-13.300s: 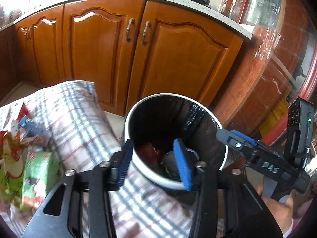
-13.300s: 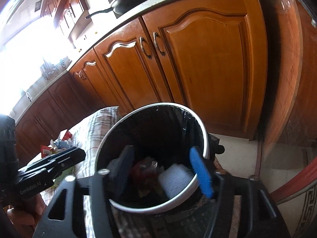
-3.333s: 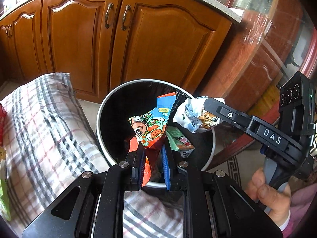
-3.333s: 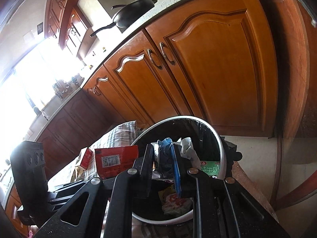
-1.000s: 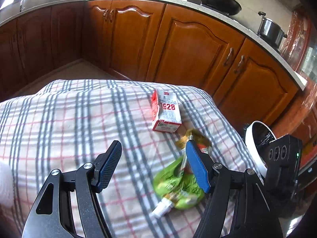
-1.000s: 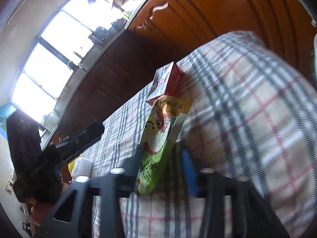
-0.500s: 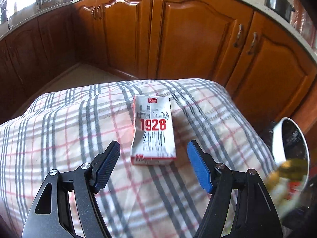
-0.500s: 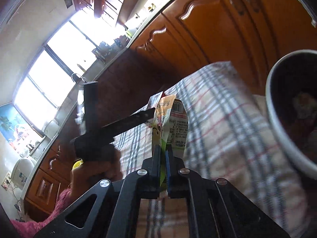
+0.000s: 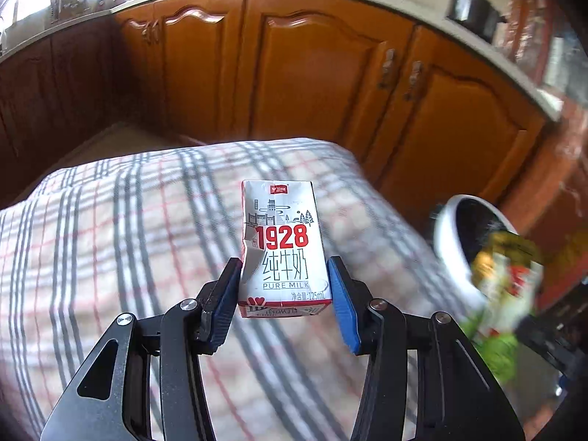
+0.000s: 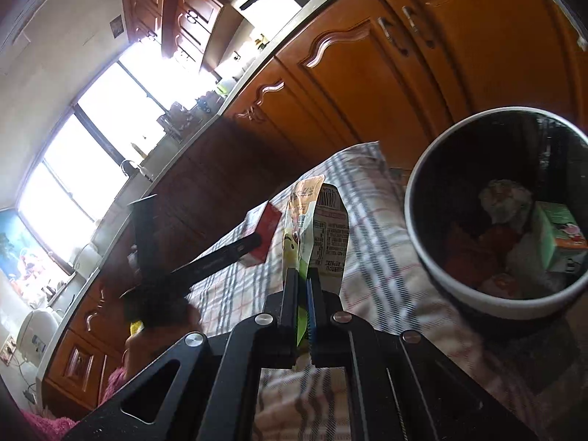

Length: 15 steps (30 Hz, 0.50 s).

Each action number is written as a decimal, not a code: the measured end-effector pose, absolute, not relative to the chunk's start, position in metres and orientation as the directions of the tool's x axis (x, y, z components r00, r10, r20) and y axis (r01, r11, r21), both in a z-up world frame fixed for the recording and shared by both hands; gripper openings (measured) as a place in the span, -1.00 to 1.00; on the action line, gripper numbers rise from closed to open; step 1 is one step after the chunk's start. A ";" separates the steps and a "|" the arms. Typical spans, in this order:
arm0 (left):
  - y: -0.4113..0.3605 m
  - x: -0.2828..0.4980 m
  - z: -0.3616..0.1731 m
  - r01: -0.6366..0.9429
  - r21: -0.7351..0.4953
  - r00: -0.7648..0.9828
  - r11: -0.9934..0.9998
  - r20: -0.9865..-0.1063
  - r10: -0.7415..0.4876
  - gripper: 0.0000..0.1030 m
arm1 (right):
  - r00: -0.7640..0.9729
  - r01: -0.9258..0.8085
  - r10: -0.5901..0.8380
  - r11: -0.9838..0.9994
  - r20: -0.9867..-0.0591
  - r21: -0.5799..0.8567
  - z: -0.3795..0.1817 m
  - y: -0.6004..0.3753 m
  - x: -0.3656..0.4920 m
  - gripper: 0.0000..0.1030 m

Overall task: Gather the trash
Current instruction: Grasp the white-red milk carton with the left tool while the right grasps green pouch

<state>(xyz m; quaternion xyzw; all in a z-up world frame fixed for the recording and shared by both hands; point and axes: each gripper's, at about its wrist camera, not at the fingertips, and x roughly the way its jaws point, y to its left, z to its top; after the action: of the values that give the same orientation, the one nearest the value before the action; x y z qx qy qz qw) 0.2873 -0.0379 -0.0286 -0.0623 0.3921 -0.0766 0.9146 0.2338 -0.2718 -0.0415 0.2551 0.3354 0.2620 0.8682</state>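
Observation:
A white and red "1928" milk carton sits between the blue pads of my left gripper, which is closed on its lower end above the plaid cloth. My right gripper is shut on a green and yellow snack pouch, held up just left of the white trash bin. The bin holds several wrappers and a green carton. In the left wrist view the pouch shows blurred in front of the bin. The left gripper with the carton shows in the right wrist view.
Brown wooden cabinets stand behind the cloth-covered table. A pot sits on the counter at the far right. Bright windows and a sink counter are at the left in the right wrist view.
My left gripper has closed in on the milk carton, which lay between its open pads before. My right gripper has carried the pouch closer to the bin.

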 end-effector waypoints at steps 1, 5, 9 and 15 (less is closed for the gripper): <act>-0.043 0.277 -0.025 0.109 -0.189 0.684 0.976 -0.698 -0.212 -0.10 | 0.641 -0.281 0.622 0.735 -0.449 0.617 -0.042 -0.274 0.232 -0.92; -0.065 0.249 -0.013 0.172 -0.242 0.678 0.955 -0.675 -0.293 -0.10 | 0.666 -0.267 0.596 0.752 -0.448 0.602 -0.038 -0.290 0.222 -0.92; -0.089 0.230 -0.002 0.230 -0.254 0.670 0.939 -0.659 -0.342 -0.10 | 0.689 -0.249 0.572 0.763 -0.445 0.596 -0.033 -0.306 0.215 -0.92; -0.122 0.221 0.008 0.306 -0.246 0.654 0.920 -0.648 -0.390 -0.10 | 0.738 -0.221 0.521 0.787 -0.429 0.576 -0.022 -0.333 0.203 -0.92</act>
<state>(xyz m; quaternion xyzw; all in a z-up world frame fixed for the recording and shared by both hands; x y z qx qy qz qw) 0.2210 -0.1220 0.0080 -0.0575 0.3690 -0.1917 0.9076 0.2026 -0.3329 -0.0220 0.2528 0.2972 0.2066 0.8973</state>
